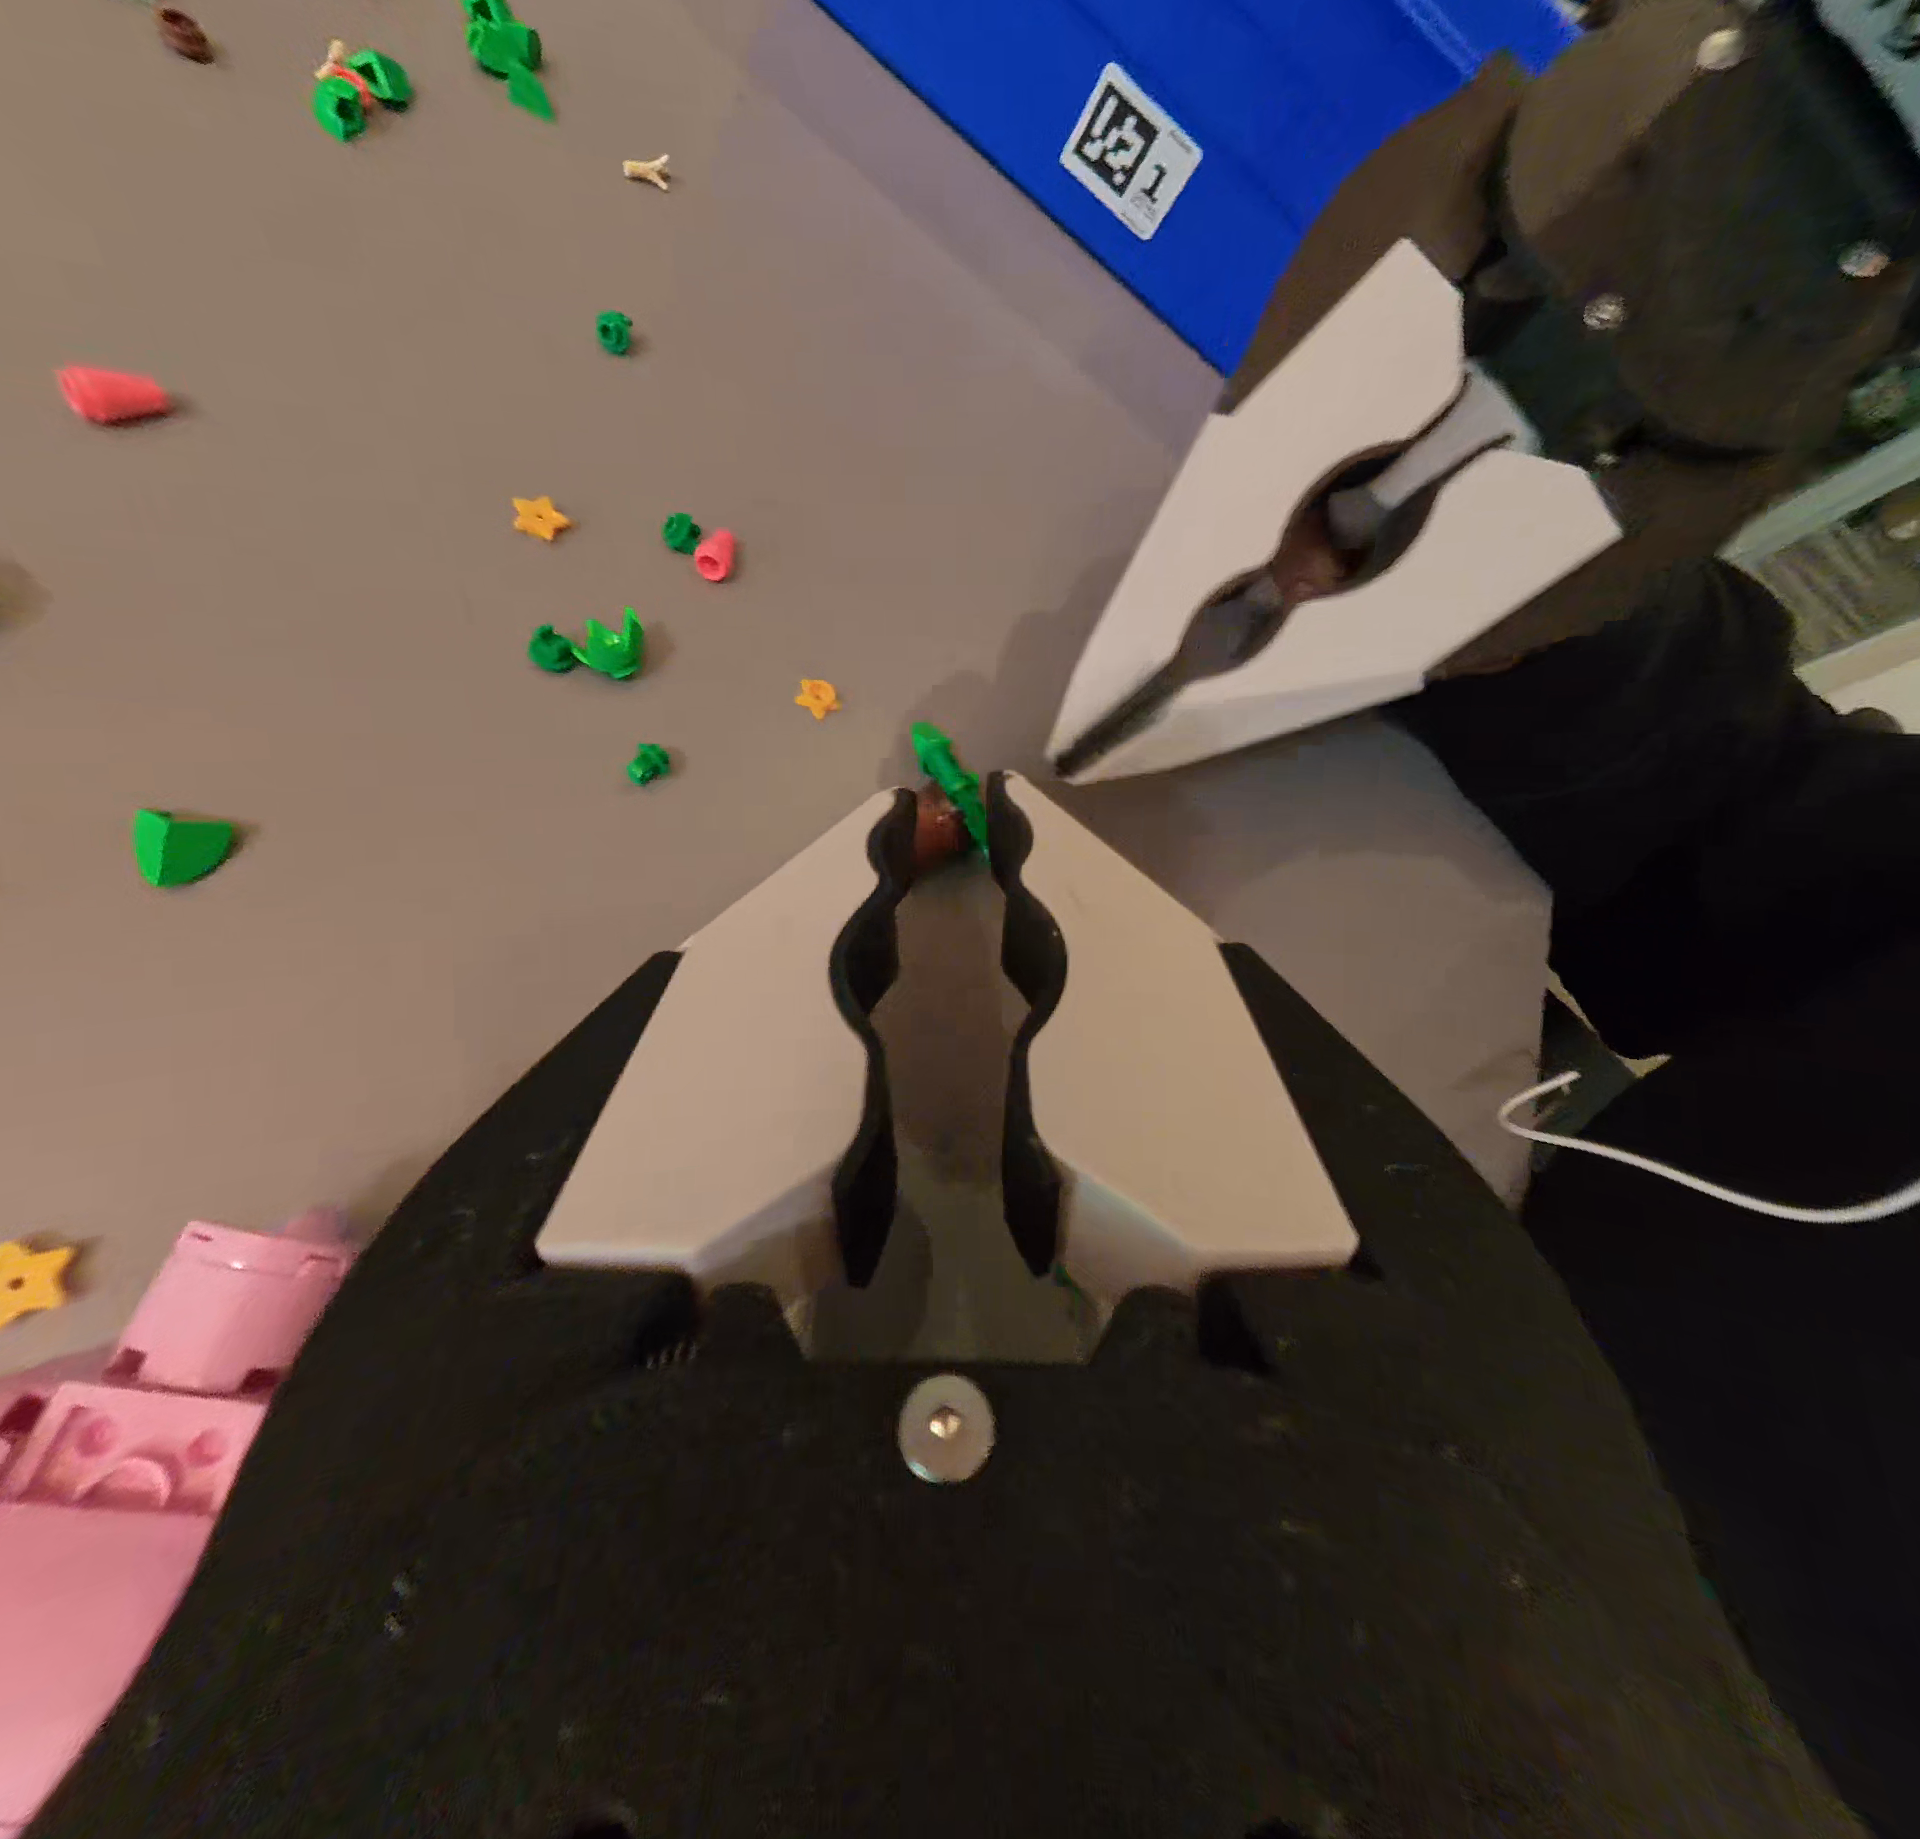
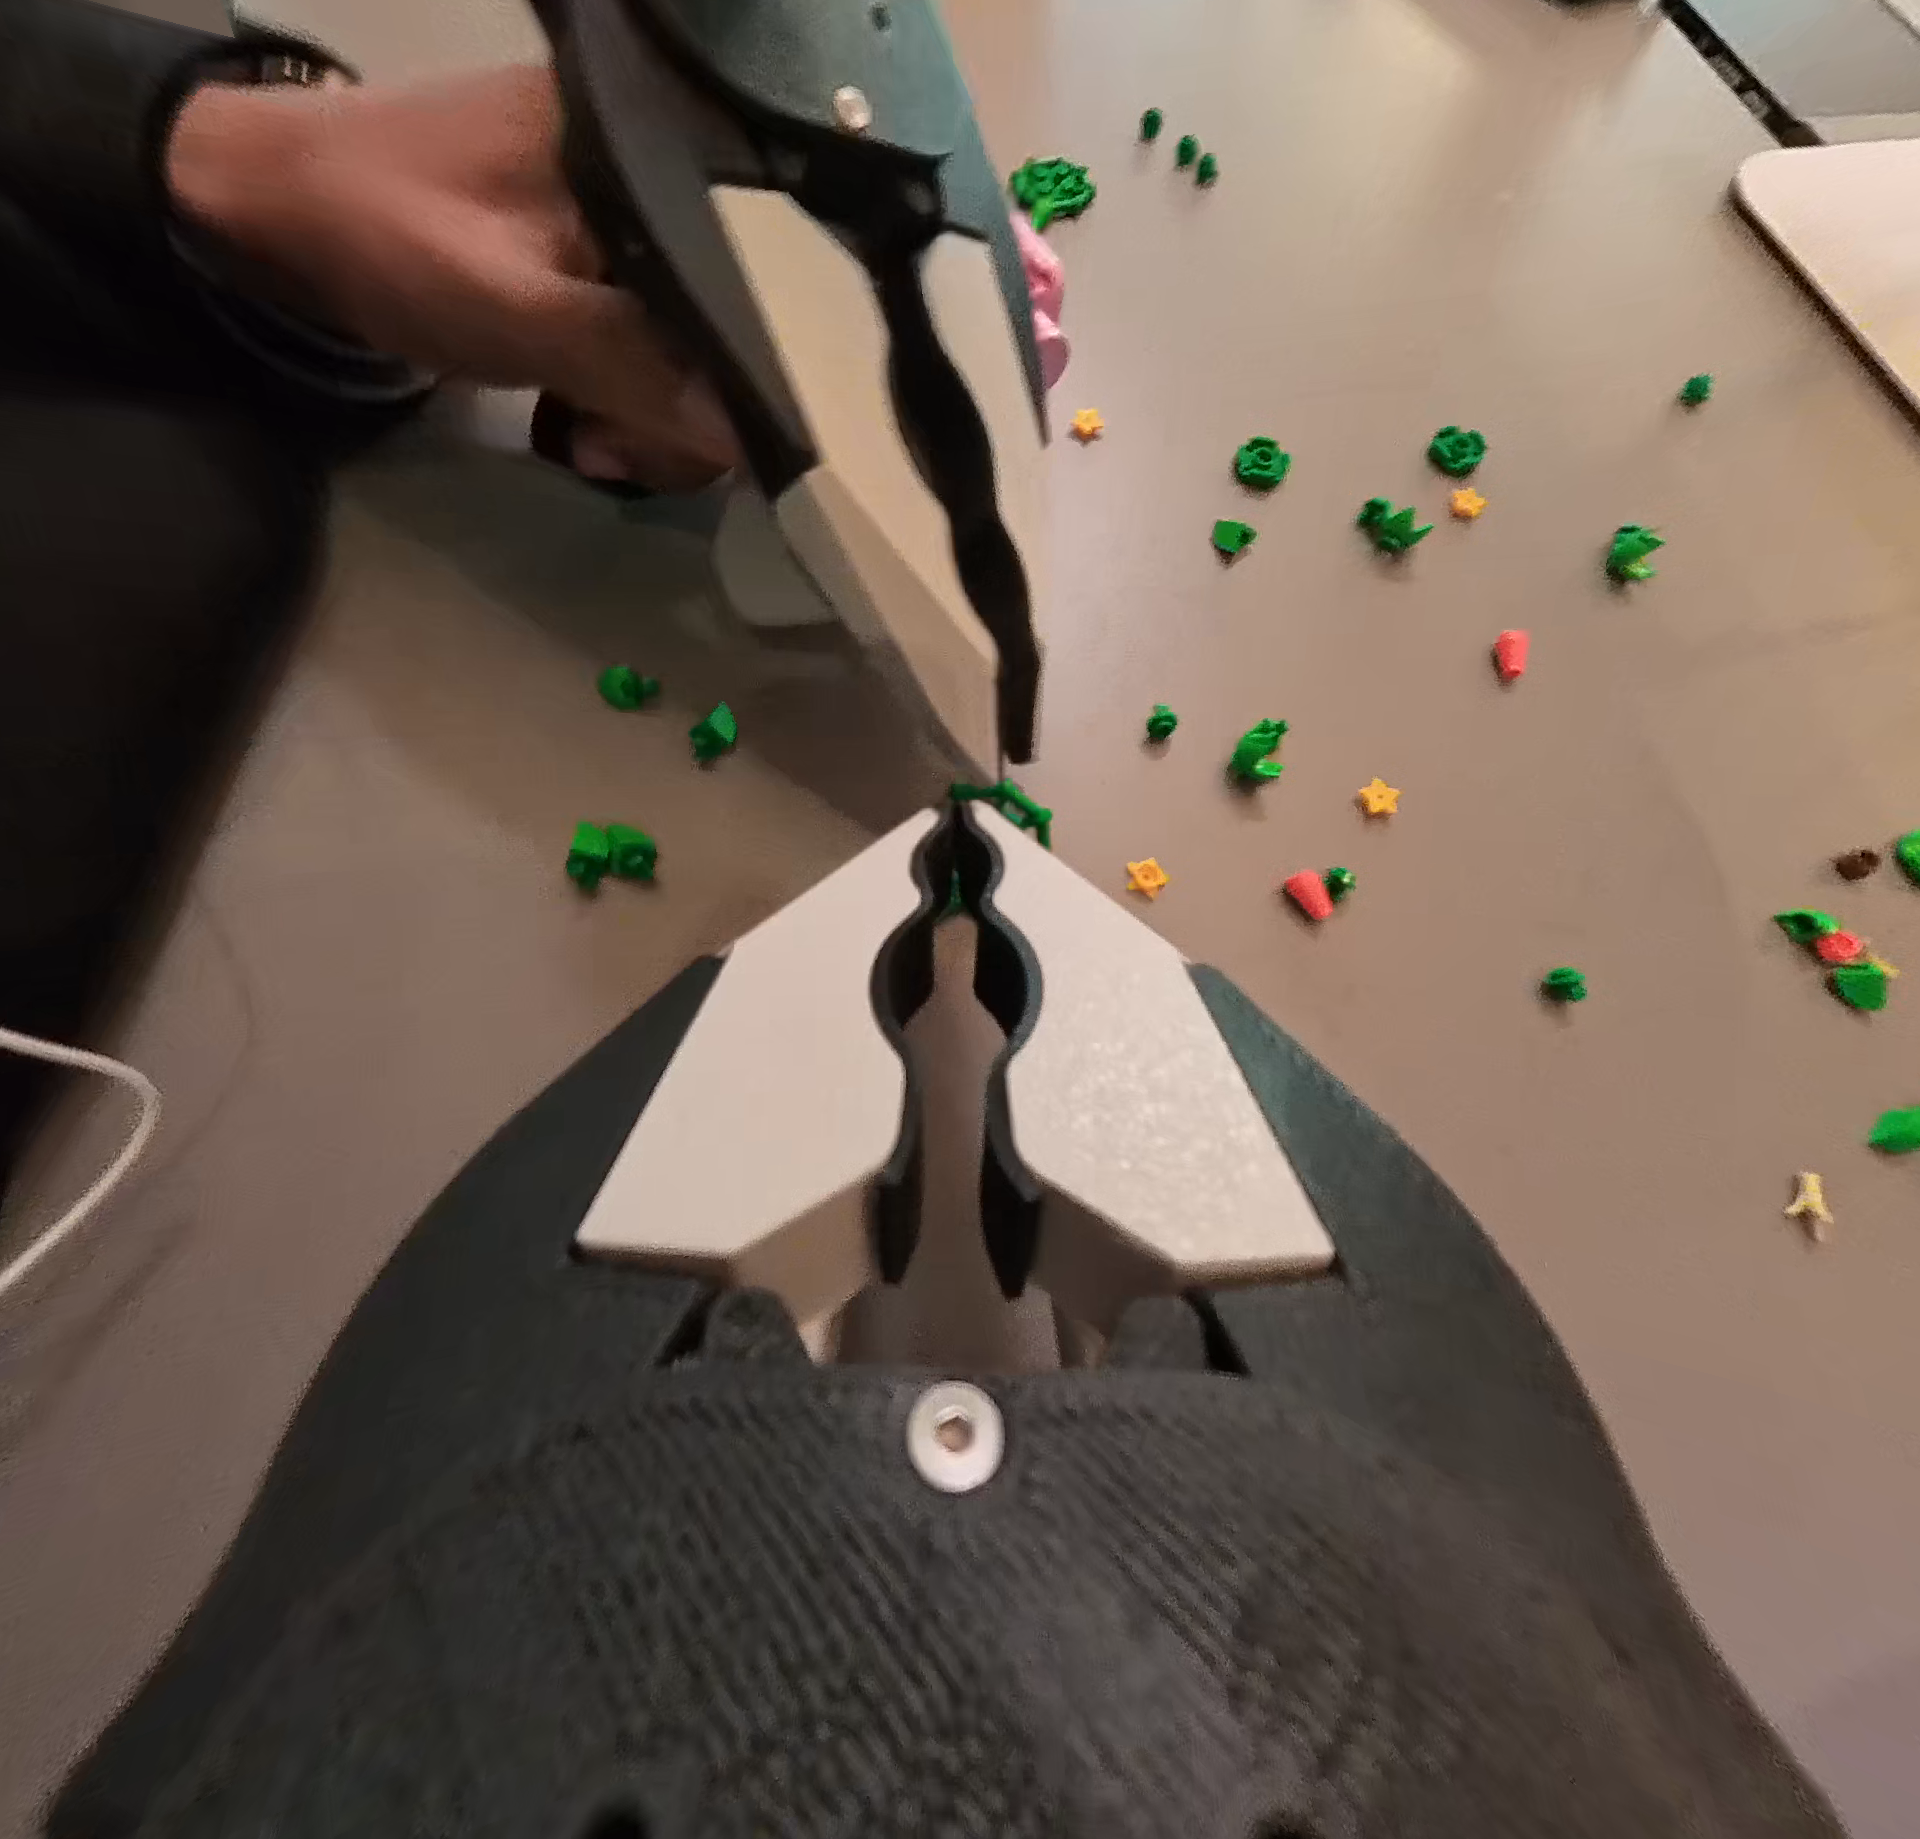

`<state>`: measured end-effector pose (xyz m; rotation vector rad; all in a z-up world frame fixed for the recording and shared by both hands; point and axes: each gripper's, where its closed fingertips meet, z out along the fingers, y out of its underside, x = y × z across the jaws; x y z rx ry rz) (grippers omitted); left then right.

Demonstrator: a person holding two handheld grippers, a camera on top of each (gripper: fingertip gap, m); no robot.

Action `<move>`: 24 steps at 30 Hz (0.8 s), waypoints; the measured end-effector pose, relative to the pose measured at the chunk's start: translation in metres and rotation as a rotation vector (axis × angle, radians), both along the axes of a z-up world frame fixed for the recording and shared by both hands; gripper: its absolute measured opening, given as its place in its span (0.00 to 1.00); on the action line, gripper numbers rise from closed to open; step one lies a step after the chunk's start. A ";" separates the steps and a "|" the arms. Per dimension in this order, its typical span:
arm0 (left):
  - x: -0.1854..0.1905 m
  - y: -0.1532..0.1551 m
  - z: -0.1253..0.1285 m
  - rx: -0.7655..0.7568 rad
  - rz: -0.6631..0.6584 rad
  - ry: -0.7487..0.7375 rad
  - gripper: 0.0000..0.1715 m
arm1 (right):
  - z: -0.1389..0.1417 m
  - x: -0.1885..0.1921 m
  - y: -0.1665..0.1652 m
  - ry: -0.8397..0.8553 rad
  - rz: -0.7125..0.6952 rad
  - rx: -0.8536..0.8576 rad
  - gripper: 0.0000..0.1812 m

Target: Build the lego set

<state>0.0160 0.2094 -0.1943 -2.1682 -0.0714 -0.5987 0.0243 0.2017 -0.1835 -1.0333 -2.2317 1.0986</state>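
- Gripping at its very tips, the left gripper pinched a small brown piece with a green leaf piece against it; the leaf stuck out past the fingertips, tilted up and to the left, while the rest of the gap between the fingers stayed empty.
- Just beside that grip, to its right in the left wrist view, the right gripper pointed its closed tips toward the leaf, close to it but not clearly touching in that view.
- In the right wrist view, the right gripper had its fingers pressed together on a thin green leaf piece, which lay at the fingertips and spread slightly to the right of them.
- Directly beyond those tips, the left gripper came down from above, its tips meeting the green piece; whether both grippers held one joined part or two parts could not be told.
- A hand in a dark sleeve held the left gripper's handle.
- Near the left gripper's body, at the lower left, sat a pink lego build with a yellow star beside it.
- Farther out on the grey table lay scattered loose pieces: green leaves and studs, yellow stars, red-pink cones and a tan twig piece.
- At the far edge stood a blue bin bearing a white tag.
- A white cable ran across the dark clothing at the right.
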 end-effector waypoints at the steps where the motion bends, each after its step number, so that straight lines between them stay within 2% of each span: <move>1: 0.000 0.000 -0.003 -0.015 0.001 0.007 0.05 | -0.003 0.002 -0.002 0.004 0.018 0.035 0.00; 5: 0.004 0.000 -0.003 -0.017 -0.025 -0.043 0.03 | -0.011 0.005 -0.009 0.018 0.059 0.133 0.00; 6: 0.007 -0.001 -0.002 -0.013 -0.046 -0.067 0.00 | -0.013 0.006 -0.009 0.014 0.063 0.143 0.00; 9: 0.009 -0.003 -0.002 -0.022 -0.063 -0.102 0.00 | -0.018 0.007 -0.010 -0.010 0.061 0.157 0.00; 15: 0.007 -0.007 -0.011 -0.064 -0.065 -0.083 0.00 | -0.029 0.001 -0.002 -0.007 0.020 0.276 0.09; 20: 0.005 -0.010 -0.007 -0.042 -0.065 -0.080 0.00 | -0.015 -0.005 0.003 0.078 -0.014 0.288 0.08; 24: 0.003 -0.009 -0.006 -0.030 -0.064 -0.066 0.00 | -0.016 -0.006 0.011 0.064 -0.049 0.261 0.15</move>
